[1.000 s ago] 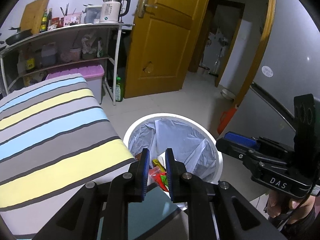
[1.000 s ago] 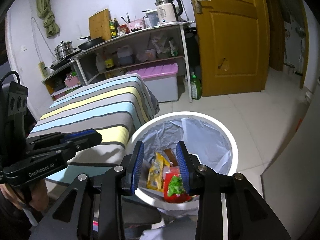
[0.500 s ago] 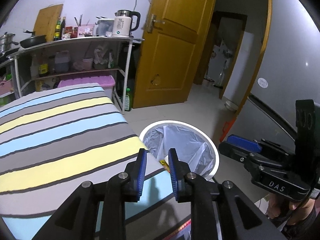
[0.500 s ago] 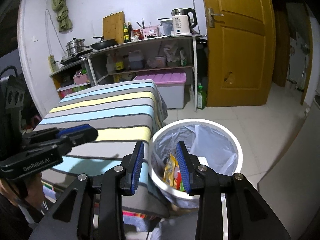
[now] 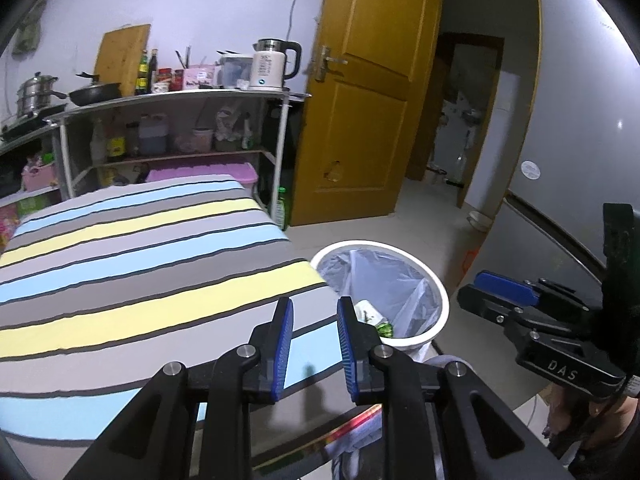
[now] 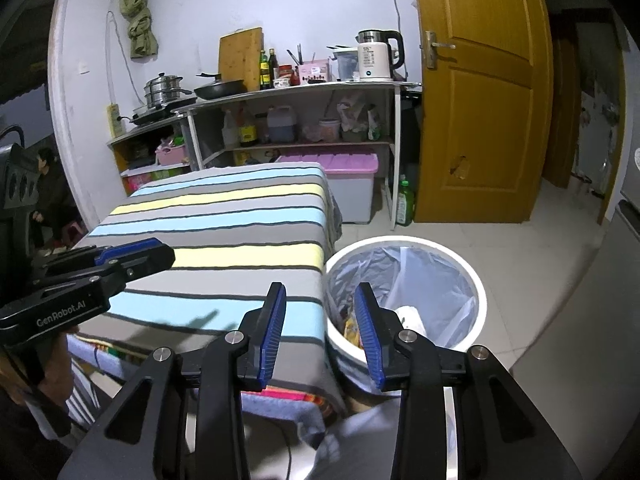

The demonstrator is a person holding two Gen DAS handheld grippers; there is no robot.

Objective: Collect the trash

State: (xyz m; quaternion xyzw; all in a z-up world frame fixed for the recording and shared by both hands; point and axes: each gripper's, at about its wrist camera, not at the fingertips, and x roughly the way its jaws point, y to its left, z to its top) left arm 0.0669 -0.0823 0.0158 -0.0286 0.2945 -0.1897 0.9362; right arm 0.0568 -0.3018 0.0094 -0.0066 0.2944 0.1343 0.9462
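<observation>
beside the striped table (image 5: pixel 120 280), wrappers (image 6: pixel 352 328) fill the bin (image 6: pixel 478 300).

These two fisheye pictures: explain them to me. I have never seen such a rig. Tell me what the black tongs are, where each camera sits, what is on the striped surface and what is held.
There is no robot. A person carries a hand-held gripper in each hand, each with two blue-padded fingers and a camera looking along them. One picture looks out over the left gripper, with the right one at the picture's right edge. The other picture looks over the right gripper, with the left one at its left edge. Both stand open and hold nothing; the left's jaws have just been opening. The striped cloth covers a table and shows nothing lying on it. Beside it on the floor stands a white bin with a plastic liner and wrappers inside. Kitchen shelves and a yellow door stand behind.
</observation>
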